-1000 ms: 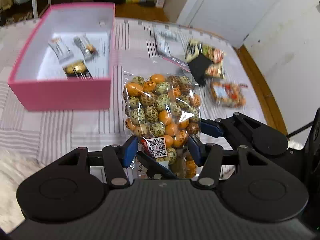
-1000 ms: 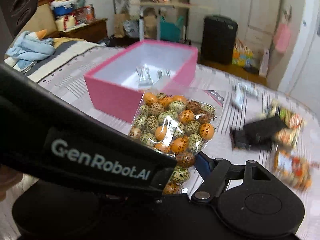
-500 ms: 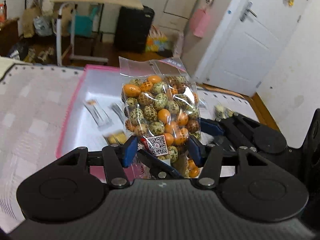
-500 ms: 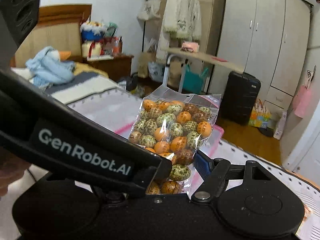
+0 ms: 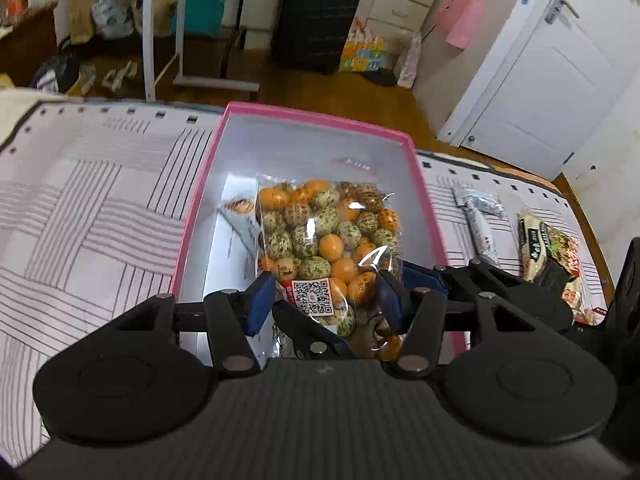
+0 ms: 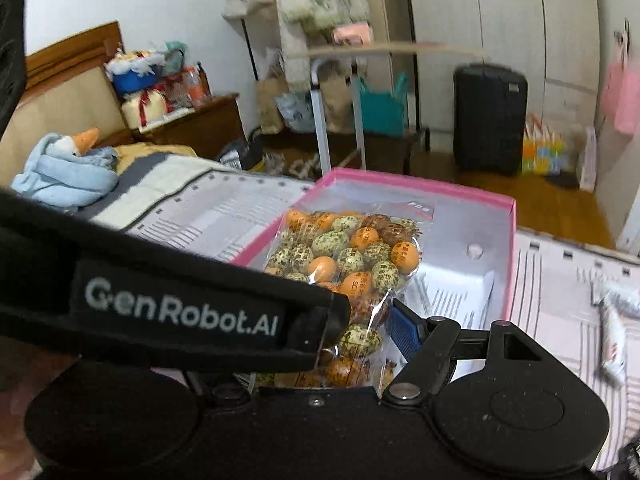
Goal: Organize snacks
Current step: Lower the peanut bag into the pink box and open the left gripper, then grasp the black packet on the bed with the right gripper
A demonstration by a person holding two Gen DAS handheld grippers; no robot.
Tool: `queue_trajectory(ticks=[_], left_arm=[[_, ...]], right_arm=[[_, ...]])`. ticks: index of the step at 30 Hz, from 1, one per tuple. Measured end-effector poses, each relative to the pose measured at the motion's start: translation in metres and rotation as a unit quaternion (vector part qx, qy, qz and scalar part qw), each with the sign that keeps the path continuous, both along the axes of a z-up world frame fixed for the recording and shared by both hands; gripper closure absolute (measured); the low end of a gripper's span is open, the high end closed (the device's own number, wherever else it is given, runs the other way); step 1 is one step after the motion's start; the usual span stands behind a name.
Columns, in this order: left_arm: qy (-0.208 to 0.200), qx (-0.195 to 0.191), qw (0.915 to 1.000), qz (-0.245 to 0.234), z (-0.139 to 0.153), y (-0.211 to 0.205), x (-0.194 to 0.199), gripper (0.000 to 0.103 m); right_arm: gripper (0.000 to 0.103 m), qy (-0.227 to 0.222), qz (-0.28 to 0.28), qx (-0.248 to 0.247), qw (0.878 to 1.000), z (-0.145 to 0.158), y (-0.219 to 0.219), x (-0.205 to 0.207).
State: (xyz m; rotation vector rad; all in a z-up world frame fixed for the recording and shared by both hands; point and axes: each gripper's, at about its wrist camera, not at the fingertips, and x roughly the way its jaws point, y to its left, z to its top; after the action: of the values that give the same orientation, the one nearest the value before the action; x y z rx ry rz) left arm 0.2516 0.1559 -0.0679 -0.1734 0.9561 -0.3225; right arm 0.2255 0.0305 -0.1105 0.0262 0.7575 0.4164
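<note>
Clear plastic bag of orange and speckled-green candy eggs (image 5: 328,240) hangs over the open pink cardboard box (image 5: 316,116), both grippers' jaws part-open, clamped on its lower end: left gripper (image 5: 324,300), right gripper (image 6: 360,316).

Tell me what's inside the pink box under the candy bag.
Beside the candy bag, a printed packet lies on the pink box floor. Whatever sits directly beneath the bag is hidden.

Orange and speckled green candies fill my clear bag (image 5: 328,236); pink box (image 5: 320,117), white inside; tabletop (image 5: 88,200) white with grey stripes.
</note>
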Motion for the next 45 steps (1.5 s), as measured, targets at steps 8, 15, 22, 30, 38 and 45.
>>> queue_trajectory(ticks=[8, 15, 22, 30, 38, 45], left_arm=[[0.025, 0.013, 0.9996, 0.009, -0.016, 0.007, 0.004, 0.050], [0.027, 0.002, 0.9994, 0.021, -0.007, 0.014, -0.010, 0.050], [-0.009, 0.018, 0.9998, 0.004, 0.033, 0.005, -0.046, 0.048], [-0.060, 0.054, 0.9957, -0.046, 0.090, -0.019, -0.092, 0.046], [-0.093, 0.064, 0.9884, -0.102, 0.122, -0.065, -0.127, 0.038], [-0.088, 0.042, 0.9831, -0.155, 0.111, -0.132, -0.132, 0.028]], right_arm=[[0.026, 0.034, 0.024, -0.016, 0.999, -0.007, 0.018, 0.009], [0.026, 0.048, 0.024, -0.028, 0.998, 0.012, 0.009, -0.005], [0.024, 0.045, 0.028, -0.069, 0.996, 0.042, -0.010, -0.033], [0.023, 0.019, 0.010, -0.123, 0.992, 0.085, -0.047, -0.075], [0.023, -0.010, -0.047, -0.105, 0.993, 0.125, -0.139, -0.104], [0.023, -0.040, -0.086, -0.067, 0.993, 0.122, -0.221, -0.117]])
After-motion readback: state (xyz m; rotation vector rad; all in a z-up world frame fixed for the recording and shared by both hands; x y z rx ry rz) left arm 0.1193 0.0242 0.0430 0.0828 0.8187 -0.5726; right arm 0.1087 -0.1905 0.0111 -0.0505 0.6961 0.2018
